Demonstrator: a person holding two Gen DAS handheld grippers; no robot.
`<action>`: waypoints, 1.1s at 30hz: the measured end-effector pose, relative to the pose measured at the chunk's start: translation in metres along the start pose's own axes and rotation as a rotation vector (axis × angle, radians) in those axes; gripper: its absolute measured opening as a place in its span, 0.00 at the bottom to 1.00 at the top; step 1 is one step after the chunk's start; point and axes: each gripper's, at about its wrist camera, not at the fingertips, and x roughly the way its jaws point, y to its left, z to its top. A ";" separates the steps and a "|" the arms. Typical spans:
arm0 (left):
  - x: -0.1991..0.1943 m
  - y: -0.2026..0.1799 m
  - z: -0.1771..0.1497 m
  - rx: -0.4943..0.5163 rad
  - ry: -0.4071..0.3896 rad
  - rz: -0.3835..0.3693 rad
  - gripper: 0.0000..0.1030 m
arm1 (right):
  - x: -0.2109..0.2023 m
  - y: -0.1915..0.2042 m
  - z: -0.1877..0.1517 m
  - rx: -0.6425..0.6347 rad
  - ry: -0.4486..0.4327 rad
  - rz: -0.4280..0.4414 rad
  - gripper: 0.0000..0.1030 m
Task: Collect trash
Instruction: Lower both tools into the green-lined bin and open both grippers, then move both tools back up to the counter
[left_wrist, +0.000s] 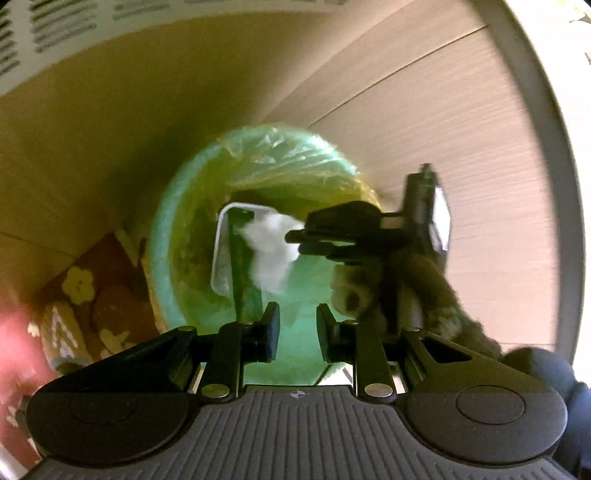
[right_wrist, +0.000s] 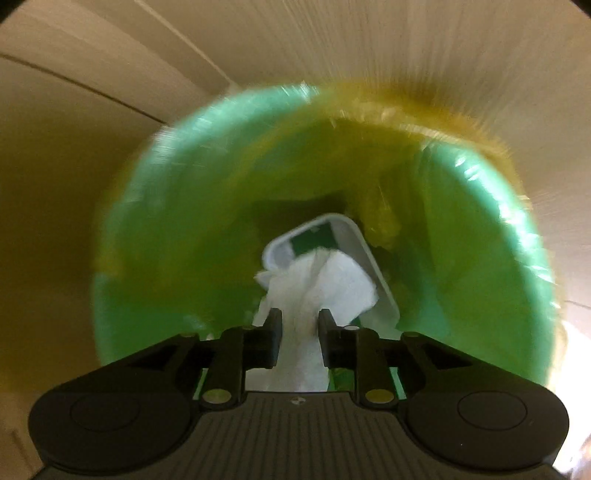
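A round bin lined with a green bag (left_wrist: 166, 229) (right_wrist: 122, 240) stands on the floor below both grippers. Inside it a white plastic tray (left_wrist: 221, 251) (right_wrist: 369, 258) leans on edge. My right gripper (right_wrist: 300, 336) (left_wrist: 295, 240) points down over the bin's mouth. A crumpled white tissue (right_wrist: 314, 280) (left_wrist: 271, 254) lies between its parted jaws and hangs toward the tray. My left gripper (left_wrist: 298, 328) hovers at the bin's near side, open, with nothing between its fingers.
A furry brown sleeve (left_wrist: 443, 295) reaches in from the right behind the right gripper. A red floral mat (left_wrist: 92, 295) lies left of the bin. Pale wood-grain panels (left_wrist: 443, 110) rise behind and right of it.
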 end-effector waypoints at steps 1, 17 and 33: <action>-0.001 0.000 -0.001 -0.002 -0.005 -0.004 0.24 | 0.005 0.001 0.003 0.005 0.005 -0.016 0.20; -0.138 -0.064 0.034 0.287 -0.219 -0.053 0.24 | -0.193 0.068 -0.065 -0.197 -0.306 -0.036 0.33; -0.321 0.034 0.089 0.101 -0.549 0.090 0.24 | -0.371 0.336 -0.110 -0.650 -0.735 0.123 0.57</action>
